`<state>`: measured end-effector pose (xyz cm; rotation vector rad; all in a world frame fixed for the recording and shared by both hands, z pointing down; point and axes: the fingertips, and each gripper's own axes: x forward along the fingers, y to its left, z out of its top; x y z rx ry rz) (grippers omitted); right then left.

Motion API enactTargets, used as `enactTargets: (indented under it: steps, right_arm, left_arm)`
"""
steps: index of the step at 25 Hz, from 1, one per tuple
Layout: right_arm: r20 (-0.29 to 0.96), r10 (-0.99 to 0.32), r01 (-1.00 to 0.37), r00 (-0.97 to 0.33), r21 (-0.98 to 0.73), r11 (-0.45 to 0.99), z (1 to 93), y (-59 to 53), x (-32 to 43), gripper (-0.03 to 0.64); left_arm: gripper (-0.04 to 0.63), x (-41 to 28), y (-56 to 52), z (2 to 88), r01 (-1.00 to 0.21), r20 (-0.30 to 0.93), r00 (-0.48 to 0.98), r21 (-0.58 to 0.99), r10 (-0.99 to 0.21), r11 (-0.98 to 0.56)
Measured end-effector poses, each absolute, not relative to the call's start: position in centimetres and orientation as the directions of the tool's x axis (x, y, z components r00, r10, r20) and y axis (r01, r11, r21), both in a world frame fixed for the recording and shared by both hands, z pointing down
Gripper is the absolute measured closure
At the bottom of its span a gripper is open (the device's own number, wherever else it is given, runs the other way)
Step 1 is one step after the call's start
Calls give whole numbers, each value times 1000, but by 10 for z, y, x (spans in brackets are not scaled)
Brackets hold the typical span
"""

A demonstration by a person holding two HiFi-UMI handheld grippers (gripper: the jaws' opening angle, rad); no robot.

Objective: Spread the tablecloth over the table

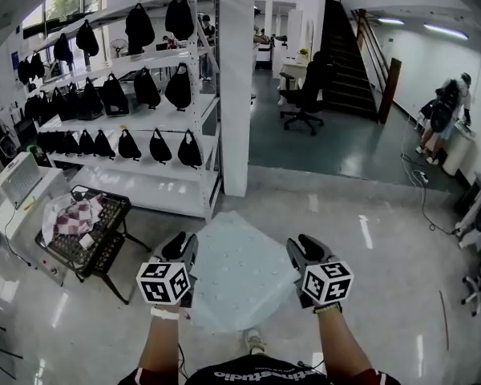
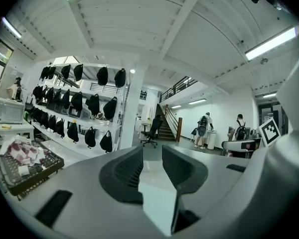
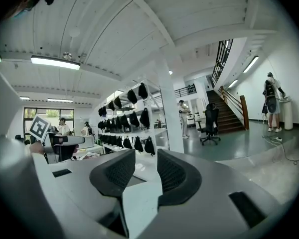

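Right now my left gripper (image 1: 180, 244) and right gripper (image 1: 305, 245) each clench the near edge of the tablecloth (image 1: 240, 275) — pale fabric is pinched between both pairs of jaws. It stretches out ahead of me between the two, held up above the glossy floor (image 1: 369, 295) — beside the shelving rack (image 1: 164, 139).

Near corners of the tablecloth (image 1: 240, 271) hidden behind the left gripper (image 1: 181, 245) and right gripper (image 1: 306, 247); forearms (image 1: 162, 345) cut off at the bottom edge.
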<state>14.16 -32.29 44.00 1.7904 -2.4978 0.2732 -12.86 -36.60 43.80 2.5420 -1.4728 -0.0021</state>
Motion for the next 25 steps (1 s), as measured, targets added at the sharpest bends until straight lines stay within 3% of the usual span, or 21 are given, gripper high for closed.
enactTargets:
  steps: [7,18,25]
  right_arm:
    - [105,-949,-953,-298,-82,290,420,-320,143,469]
    - [101,-971,-975,-216,-67,210,420,-316,149,544]
    - [91,-981,-986,-169,-13,169,414,-316,148,591]
  left_arm:
    - [465,-128,-362,410,-868,39,487,126,-872,-480]
    - [565,-137,-352,407,-906,11,415,90,-910,-413]
    - [574,-138,-348,411,-895,12,435,109,-900,-432]
